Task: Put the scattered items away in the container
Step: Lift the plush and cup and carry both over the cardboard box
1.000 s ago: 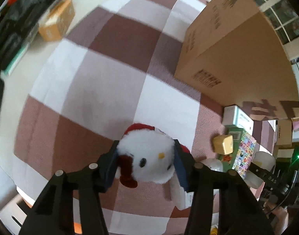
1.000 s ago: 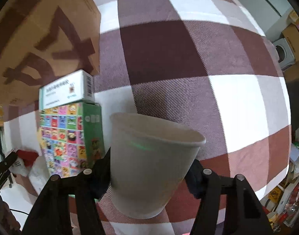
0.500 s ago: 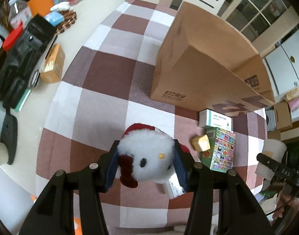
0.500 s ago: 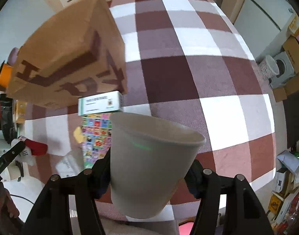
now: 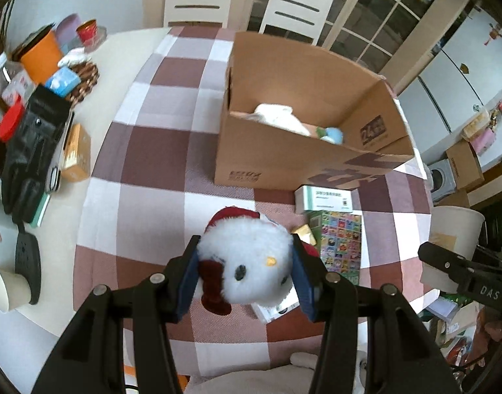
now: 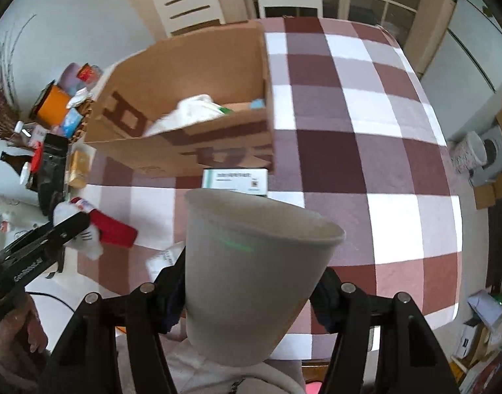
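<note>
My left gripper is shut on a white plush toy with red cap and bow, held high above the checked tablecloth. My right gripper is shut on a white paper cup, also raised; the cup shows at the right of the left wrist view. The open cardboard box stands ahead and holds a white soft item and a blue one. The plush and left gripper show at the left of the right wrist view.
On the cloth before the box lie a white-green carton, a colourful box, a small yellow block and a white packet. Clutter sits at the table's left: black gloves, orange cup, small orange box. Chairs stand behind.
Both grippers have risen well above the table with their loads. The box top and its inside have come into view.
</note>
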Demonstrator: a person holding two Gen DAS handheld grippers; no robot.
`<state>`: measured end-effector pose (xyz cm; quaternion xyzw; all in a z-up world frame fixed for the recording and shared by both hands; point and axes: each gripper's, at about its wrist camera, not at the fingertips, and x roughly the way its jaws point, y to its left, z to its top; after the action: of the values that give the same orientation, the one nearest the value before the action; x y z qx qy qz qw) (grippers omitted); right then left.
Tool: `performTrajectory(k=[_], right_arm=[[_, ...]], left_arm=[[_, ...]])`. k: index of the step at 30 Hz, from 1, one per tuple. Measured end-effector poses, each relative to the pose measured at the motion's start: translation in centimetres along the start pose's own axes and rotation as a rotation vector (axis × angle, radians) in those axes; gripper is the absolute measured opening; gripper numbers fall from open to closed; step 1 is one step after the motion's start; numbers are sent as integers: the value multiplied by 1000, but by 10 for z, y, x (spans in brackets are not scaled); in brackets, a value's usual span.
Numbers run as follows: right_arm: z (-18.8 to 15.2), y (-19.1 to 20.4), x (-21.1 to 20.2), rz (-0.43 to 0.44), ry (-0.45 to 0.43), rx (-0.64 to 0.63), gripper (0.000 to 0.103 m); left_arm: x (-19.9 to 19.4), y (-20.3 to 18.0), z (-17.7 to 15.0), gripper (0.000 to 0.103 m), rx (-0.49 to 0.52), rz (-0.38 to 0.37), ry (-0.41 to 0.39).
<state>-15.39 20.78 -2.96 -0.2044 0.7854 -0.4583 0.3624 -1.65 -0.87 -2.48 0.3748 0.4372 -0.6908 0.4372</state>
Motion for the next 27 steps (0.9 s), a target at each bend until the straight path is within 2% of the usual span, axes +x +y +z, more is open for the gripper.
performTrajectory(k=[12, 27], right_arm=[[15, 21, -20, 49, 13, -32, 64], [45, 27, -35, 69, 23, -30, 64]], left_arm=[[-19, -23, 11, 52, 44, -6, -14], [-38, -46, 43, 52, 67, -35, -51]])
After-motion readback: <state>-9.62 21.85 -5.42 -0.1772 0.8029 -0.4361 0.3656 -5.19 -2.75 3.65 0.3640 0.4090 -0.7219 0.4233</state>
